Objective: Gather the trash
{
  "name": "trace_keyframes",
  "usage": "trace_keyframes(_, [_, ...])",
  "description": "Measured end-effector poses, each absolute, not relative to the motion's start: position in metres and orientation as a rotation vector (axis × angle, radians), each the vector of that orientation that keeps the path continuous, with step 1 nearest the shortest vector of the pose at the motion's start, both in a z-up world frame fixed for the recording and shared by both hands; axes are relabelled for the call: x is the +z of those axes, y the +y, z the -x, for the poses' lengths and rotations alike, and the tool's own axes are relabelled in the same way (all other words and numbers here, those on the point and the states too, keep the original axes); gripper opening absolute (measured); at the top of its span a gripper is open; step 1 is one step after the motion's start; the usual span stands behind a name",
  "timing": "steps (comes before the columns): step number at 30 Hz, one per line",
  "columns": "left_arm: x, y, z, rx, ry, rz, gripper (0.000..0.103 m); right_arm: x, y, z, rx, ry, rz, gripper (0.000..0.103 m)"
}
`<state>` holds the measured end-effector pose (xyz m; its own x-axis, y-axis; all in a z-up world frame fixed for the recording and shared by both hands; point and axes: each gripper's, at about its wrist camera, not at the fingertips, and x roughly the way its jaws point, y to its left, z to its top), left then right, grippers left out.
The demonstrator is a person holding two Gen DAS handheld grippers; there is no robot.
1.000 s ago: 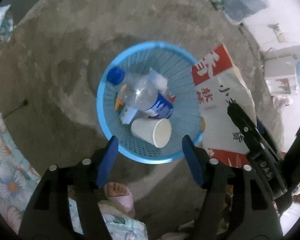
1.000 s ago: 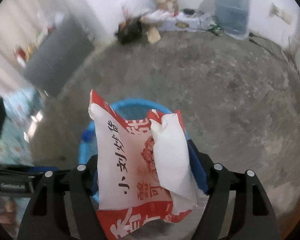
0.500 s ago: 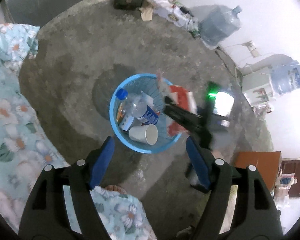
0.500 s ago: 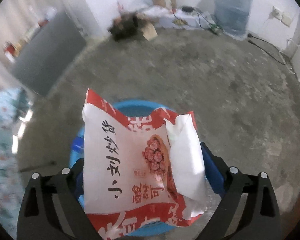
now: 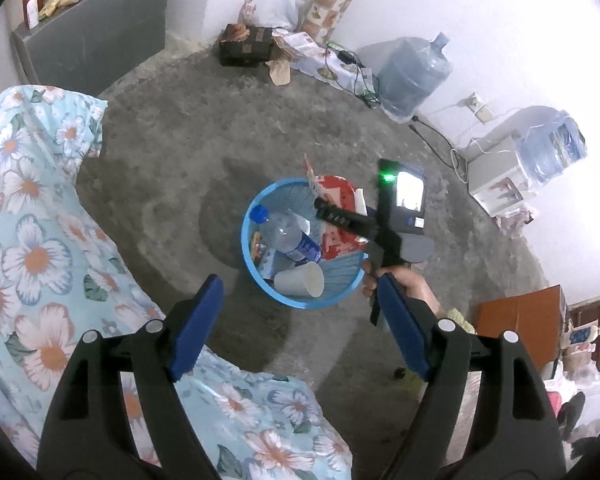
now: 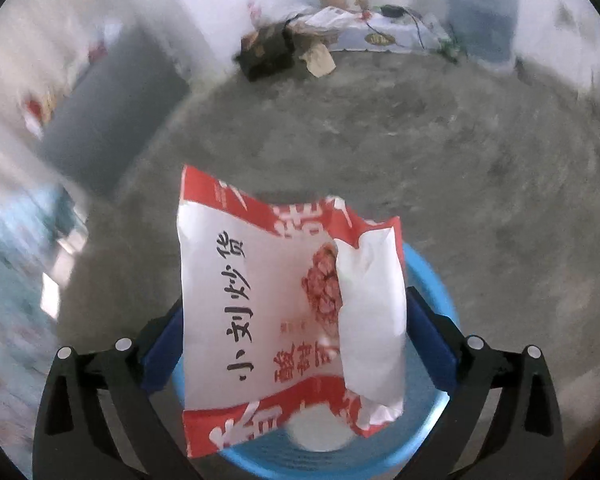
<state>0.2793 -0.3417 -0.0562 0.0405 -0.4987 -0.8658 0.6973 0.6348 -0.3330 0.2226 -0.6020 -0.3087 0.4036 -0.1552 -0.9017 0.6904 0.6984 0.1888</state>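
Red-and-white snack bag [image 6: 284,316]: light, thin, crinkly, probably slippery film; best pinched flat across both faces, near the middle, as now. Held between the blue pads of the right gripper [image 6: 296,344], directly above the blue basket [image 5: 260,276], partly over its rim. Inside the basket already a plastic bottle [image 5: 284,236] and a paper cup [image 5: 300,280]. Right gripper reaching over the basket from its right side, fingers pointing across the opening. Left gripper [image 5: 300,328] held high above the basket, spread wide, gripping nothing. Beside the basket, floral bedding [image 5: 32,240].
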Motion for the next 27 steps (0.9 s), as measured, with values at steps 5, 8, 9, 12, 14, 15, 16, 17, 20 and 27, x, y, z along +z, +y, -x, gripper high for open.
trace_keyframes(5, [-0.059,-0.338,-0.28,-0.933,1.212,-0.212,0.075,-0.299,-0.6,-0.215,-0.56,0.953,-0.664,0.096])
trace_keyframes(8, [-0.059,-0.338,-0.279,-0.93,1.222,-0.198,0.075,-0.294,-0.6,-0.21,-0.484,0.94,-0.762,0.096])
trace_keyframes(9, [-0.057,-0.336,-0.278,-0.936,1.22,-0.19,0.075,-0.285,-0.597,-0.204,-0.503,0.914,-0.75,0.096])
trace_keyframes(12, [-0.049,-0.331,-0.275,-0.936,1.179,-0.197,0.075,-0.268,-0.594,-0.185,-0.532,0.881,-0.758,0.096])
trace_keyframes(14, [-0.043,-0.327,-0.273,-0.936,1.167,-0.187,0.075,-0.252,-0.588,-0.166,-0.559,0.852,-0.756,0.096])
trace_keyframes(15, [-0.038,-0.322,-0.271,-0.936,1.163,-0.17,0.075,-0.246,-0.585,-0.158,-0.565,0.844,-0.754,0.096])
trace_keyframes(16, [-0.034,-0.319,-0.27,-0.938,1.16,-0.157,0.075,-0.238,-0.582,-0.148,-0.573,0.834,-0.753,0.096])
trace_keyframes(17, [-0.028,-0.314,-0.268,-0.94,1.152,-0.144,0.075,-0.228,-0.577,-0.142,-0.583,0.826,-0.748,0.096])
trace_keyframes(20, [-0.004,-0.295,-0.256,-0.959,1.094,-0.116,0.075,-0.192,-0.544,-0.114,-0.601,0.811,-0.708,0.096])
trace_keyframes(27, [0.047,-0.214,-0.213,-0.939,0.928,-0.064,0.08,-0.099,-0.423,-0.062,-0.559,0.749,-0.57,0.096])
